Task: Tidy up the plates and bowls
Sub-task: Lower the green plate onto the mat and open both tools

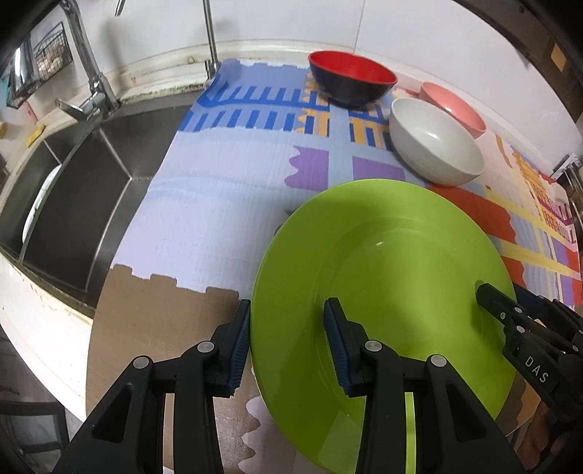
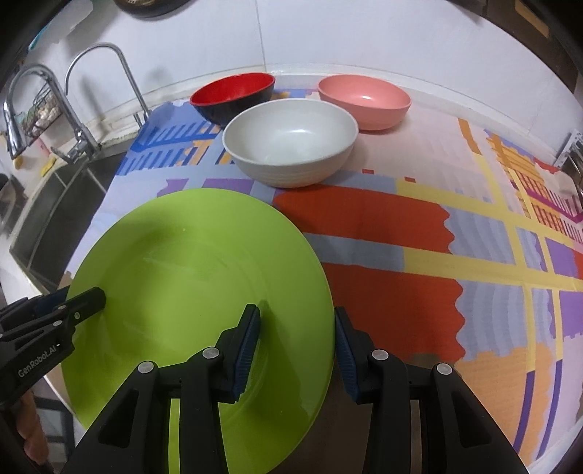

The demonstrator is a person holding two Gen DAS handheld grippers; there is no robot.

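Lower centre of both views: left gripper (image 1: 288, 342) and right gripper (image 2: 297, 346) each straddle opposite rims of the green plate (image 2: 196, 291), jaws spread, unclenched; white bowl (image 2: 289, 144) above it, red bowl (image 2: 233, 94) and pink bowl (image 2: 364, 100) behind.

Showing white tiled wall (image 2: 328, 32) up top, steel sink (image 1: 83, 204) and faucet (image 1: 87, 69) upper left, patterned mat (image 2: 419, 237) covering counter.

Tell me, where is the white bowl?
The white bowl sits on the colourful mat, just behind the green plate, with the red bowl and pink bowl behind it.
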